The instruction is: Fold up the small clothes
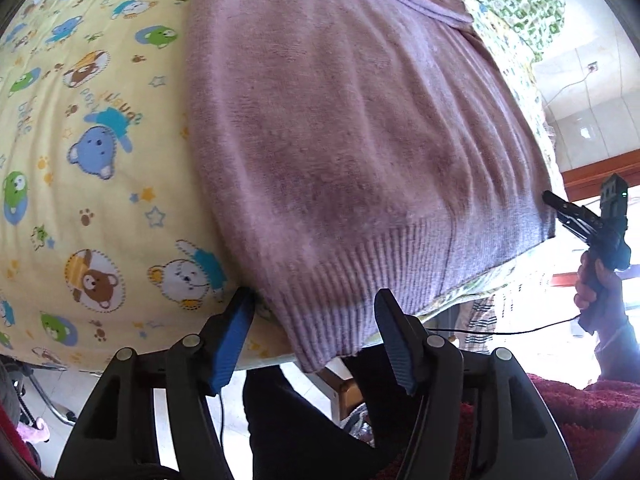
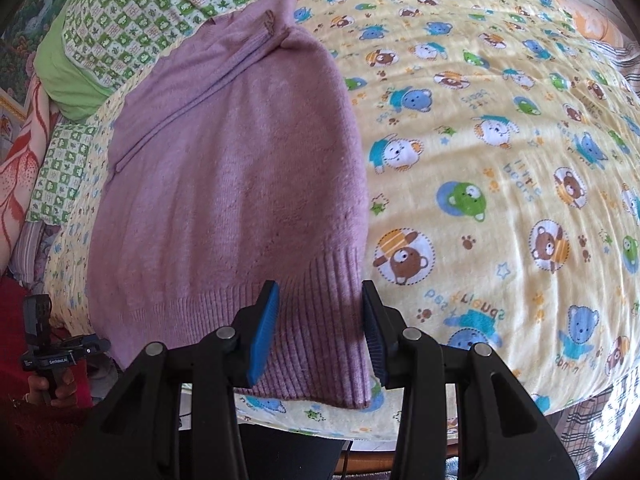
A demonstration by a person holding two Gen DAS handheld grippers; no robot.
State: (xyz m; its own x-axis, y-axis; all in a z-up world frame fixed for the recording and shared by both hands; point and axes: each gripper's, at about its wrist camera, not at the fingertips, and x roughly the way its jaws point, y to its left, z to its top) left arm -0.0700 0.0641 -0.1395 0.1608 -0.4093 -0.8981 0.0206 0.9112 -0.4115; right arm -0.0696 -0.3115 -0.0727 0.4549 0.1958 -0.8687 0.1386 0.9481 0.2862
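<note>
A purple knit sweater (image 1: pixel 352 132) lies flat on the bed, its ribbed hem hanging over the near edge. It also shows in the right wrist view (image 2: pixel 240 184), with a folded sleeve lying across its upper part. My left gripper (image 1: pixel 316 300) is open, its fingers on either side of the hem's left corner, not closed on it. My right gripper (image 2: pixel 320 296) is open, its fingers on either side of the hem's right corner. The right gripper also shows in the left wrist view (image 1: pixel 560 208), beside the sweater's right edge. The left gripper shows in the right wrist view (image 2: pixel 92 346), by the sweater's lower left.
The bed is covered by a yellow sheet with cartoon bears (image 1: pixel 92 152), also in the right wrist view (image 2: pixel 500 160). A green patterned pillow (image 2: pixel 132 12) lies behind the sweater. The bed's near edge runs under both grippers. A tiled wall with a socket (image 1: pixel 592 68) is at right.
</note>
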